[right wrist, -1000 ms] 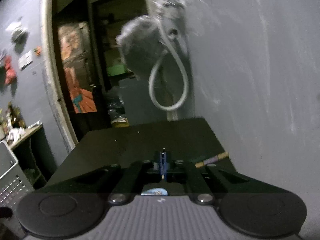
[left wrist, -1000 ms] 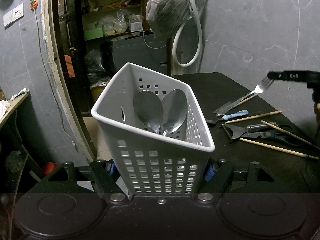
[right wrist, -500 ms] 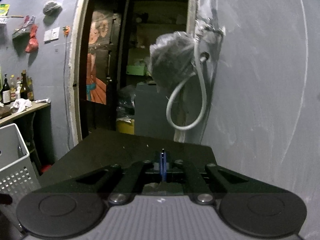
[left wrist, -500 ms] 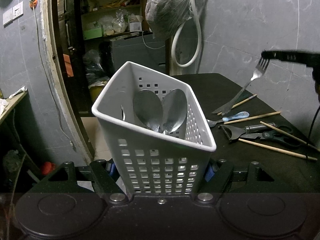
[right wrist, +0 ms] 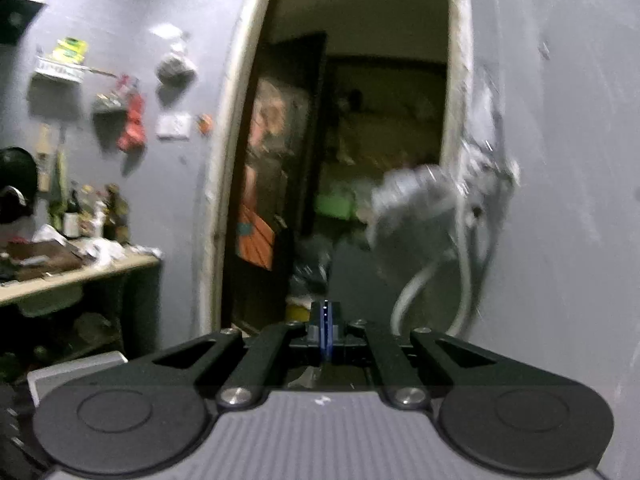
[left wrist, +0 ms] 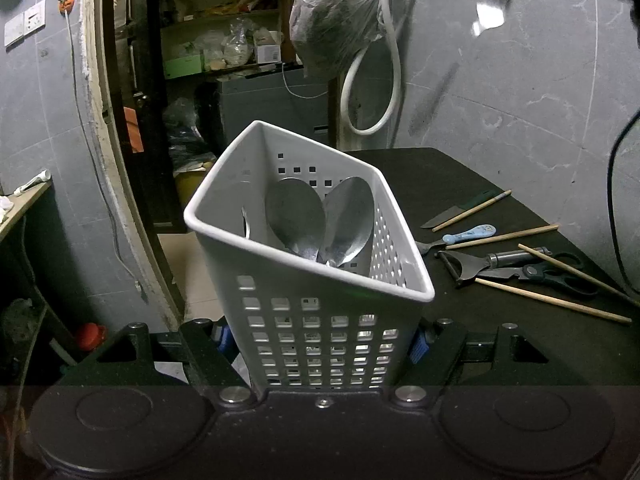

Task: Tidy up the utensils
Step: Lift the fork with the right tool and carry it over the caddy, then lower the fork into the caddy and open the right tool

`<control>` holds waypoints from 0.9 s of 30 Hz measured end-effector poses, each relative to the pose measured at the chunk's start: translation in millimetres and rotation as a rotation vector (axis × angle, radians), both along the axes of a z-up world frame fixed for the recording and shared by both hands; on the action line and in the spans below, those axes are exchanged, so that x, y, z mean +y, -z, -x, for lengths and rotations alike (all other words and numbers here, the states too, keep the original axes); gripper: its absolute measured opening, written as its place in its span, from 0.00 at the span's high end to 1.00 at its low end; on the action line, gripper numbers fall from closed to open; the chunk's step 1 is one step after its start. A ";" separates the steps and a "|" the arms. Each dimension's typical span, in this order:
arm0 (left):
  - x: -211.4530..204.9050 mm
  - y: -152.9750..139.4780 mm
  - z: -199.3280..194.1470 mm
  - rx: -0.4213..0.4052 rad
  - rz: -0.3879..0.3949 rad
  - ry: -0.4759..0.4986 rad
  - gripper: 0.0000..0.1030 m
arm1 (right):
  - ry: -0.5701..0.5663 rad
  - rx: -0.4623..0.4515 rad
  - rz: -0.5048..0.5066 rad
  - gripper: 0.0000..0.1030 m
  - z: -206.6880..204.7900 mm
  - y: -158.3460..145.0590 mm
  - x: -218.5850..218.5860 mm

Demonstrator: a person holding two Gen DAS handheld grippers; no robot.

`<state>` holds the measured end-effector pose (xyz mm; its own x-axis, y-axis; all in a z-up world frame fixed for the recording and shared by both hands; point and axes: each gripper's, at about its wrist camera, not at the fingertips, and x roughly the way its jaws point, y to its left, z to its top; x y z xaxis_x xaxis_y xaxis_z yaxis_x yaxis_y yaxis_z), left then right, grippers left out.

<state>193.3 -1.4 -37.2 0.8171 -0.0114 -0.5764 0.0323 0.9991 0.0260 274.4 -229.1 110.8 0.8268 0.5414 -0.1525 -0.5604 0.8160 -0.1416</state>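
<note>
Two spoons (left wrist: 320, 220) in the white caddy (left wrist: 308, 292); fork (left wrist: 486, 20) airborne, blurred.
I read the left gripper (left wrist: 320, 340) clamped on the caddy's lower walls, tilted. Right gripper (right wrist: 326, 330) is pressed together, pinching the fork's thin handle. Steel is stiff, light, slick; I judge mid-handle the best hold. Knife (left wrist: 444, 216), scissors (left wrist: 560, 272), chopsticks (left wrist: 552, 300) lie on the black table (left wrist: 440, 168).

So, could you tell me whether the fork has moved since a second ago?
Yes: the fork has risen off the table, now blurred high against the wall.
</note>
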 end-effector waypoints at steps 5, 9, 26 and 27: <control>0.5 0.1 0.2 0.000 0.000 0.001 0.25 | -0.113 -0.082 -0.023 0.98 18.0 -33.7 15.6; 0.7 0.4 -0.3 0.000 0.001 0.003 0.25 | -0.209 -0.113 -0.024 0.98 26.3 -47.4 33.4; 0.3 0.2 -1.3 0.000 0.001 0.006 0.25 | -0.420 0.046 0.121 0.98 44.8 2.3 99.5; 0.6 0.2 -1.1 0.000 0.001 0.006 0.25 | -0.422 0.057 0.124 0.98 44.8 5.1 100.8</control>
